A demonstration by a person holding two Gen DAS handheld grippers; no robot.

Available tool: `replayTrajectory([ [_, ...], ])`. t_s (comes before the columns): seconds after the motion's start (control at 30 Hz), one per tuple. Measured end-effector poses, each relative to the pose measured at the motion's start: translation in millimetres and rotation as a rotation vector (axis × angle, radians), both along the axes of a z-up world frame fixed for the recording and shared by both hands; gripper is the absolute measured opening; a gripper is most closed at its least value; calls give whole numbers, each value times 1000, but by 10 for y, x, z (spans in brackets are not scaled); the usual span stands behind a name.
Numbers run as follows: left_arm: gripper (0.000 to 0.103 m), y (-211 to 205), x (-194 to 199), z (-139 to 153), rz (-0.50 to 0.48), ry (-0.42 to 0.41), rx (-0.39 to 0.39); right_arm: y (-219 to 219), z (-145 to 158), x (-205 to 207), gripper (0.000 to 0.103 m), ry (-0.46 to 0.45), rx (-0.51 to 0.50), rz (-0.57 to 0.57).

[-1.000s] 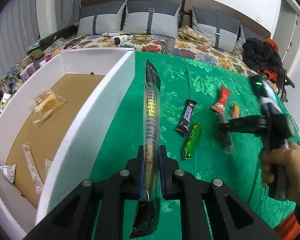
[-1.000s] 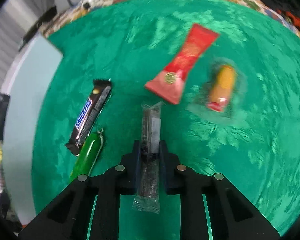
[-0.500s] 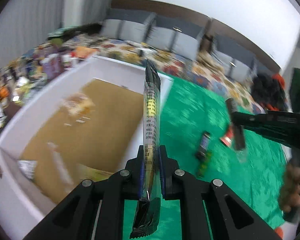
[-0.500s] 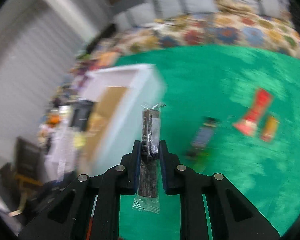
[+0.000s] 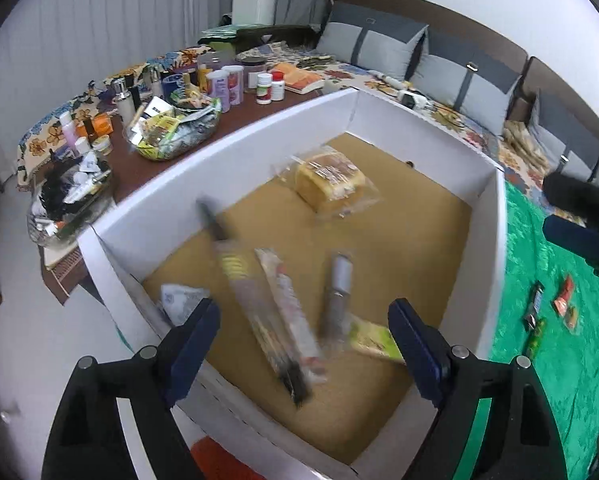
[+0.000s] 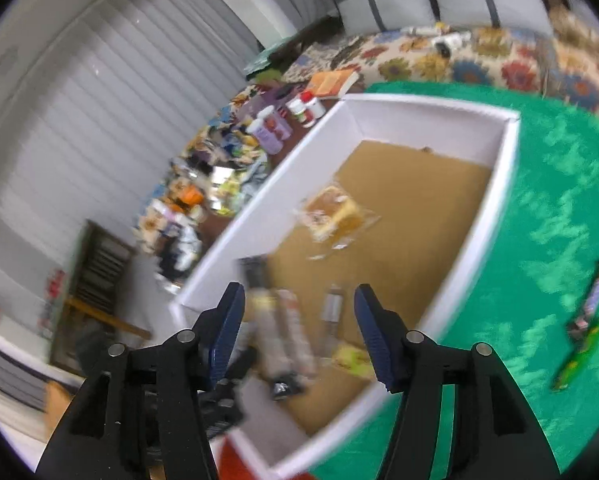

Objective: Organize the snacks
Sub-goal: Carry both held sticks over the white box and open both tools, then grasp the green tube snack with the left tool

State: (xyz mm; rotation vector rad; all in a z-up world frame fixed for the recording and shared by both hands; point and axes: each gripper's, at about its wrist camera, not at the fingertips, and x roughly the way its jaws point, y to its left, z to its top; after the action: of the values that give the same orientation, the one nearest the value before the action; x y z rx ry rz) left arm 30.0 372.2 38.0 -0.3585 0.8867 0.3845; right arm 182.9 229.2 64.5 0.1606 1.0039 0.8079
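Snacks lie in two places: some inside the white box point(image 5: 483, 240), some on the green cloth point(image 5: 559, 380) beside it. Both claws hang above the near end of the box. The left claw point(image 5: 303, 344) is wide open and holds nothing; the right claw point(image 6: 299, 328) is also spread wide and empty.

Under them two long wrapped sticks, a dark one point(image 5: 255, 304) and a grey one point(image 5: 337, 292), look blurred, maybe in fall. A wrapped cake point(image 5: 329, 184) rests further in.

I judge these packets light and thin, with slippery foil, and the cake soft. A grip across the middle of a bar seems best.

A chocolate bar point(image 6: 591, 300) and a green packet point(image 6: 575, 364) wait on the cloth, near each other. The box wall stands between them and the inside. A crowded side table point(image 5: 171, 120) lies beyond the box.
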Motion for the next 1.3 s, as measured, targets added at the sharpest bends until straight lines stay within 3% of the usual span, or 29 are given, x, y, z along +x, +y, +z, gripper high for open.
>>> replayTrajectory([
  [0.13, 86, -169, 7, -28, -21, -17, -26, -279, -18, -105, 63, -157, -119, -21],
  [0.23, 86, -307, -44, 2, -36, -36, -36, -519, 1, -117, 63, -212, -183, -54],
  [0.57, 86, -427, -212, 232, -46, -111, -44, -868, 314, -454, 69, -424, -246, -61],
  [0.73, 86, -480, -231, 212, -45, -114, -67, -1294, 314, -617, 74, -498, -278, -120],
  [0.87, 86, -624, -271, 181, -64, -116, -55, -1851, 26, -626, 74, -435, -322, -219],
  [1.03, 86, -875, -293, 168, -117, -121, -57, -2901, -639, -696, 74, -290, -395, -435],
  [1.13, 86, -1136, -273, 189, -175, -137, -57, -3526, -994, -852, 74, -209, -417, -569],
  [1.3, 86, -1757, -48, 126, -355, -104, -98, -4054, -1294, -1107, 74, -177, -417, -675],
])
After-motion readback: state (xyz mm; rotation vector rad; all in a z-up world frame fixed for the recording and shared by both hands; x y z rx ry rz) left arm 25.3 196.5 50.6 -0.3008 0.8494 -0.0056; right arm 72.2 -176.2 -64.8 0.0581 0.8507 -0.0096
